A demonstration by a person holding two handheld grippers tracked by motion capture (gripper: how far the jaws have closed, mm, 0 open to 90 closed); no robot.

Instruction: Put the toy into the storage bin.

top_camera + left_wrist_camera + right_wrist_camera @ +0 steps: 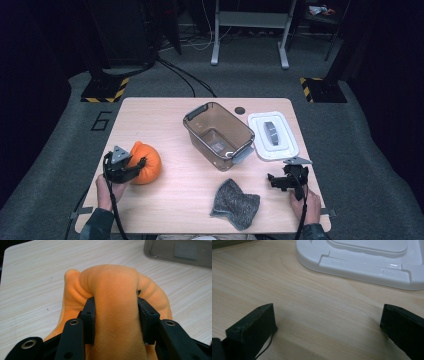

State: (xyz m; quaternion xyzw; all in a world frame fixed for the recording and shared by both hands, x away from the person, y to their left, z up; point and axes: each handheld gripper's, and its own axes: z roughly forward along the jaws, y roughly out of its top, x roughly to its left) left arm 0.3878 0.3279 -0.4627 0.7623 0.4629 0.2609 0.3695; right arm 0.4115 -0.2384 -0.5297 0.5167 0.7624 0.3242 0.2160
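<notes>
Left gripper view, nearest first: left gripper pinches an orange plush toy, both black jaws pressed into its soft body so that the fabric bulges up and out between and beyond them; toy lies on the pale wood worktop. Past the toy, up and to the right of this gripper, the lower edge of a smoky clear plastic container. High view: left gripper held by the person's left hand at the near left part of the worktop, jaws clasping the toy from its near-left side. Right gripper view: right gripper jaws spread wide with bare wood between them, nothing held; just ahead of them a white lid lying flat. High view: right gripper in the right hand, near right; a grey knitted cloth lies crumpled to its left, apart from it; lid beyond it; container open and upright, mid-worktop, beside the lid, between the two grippers and farther off.
</notes>
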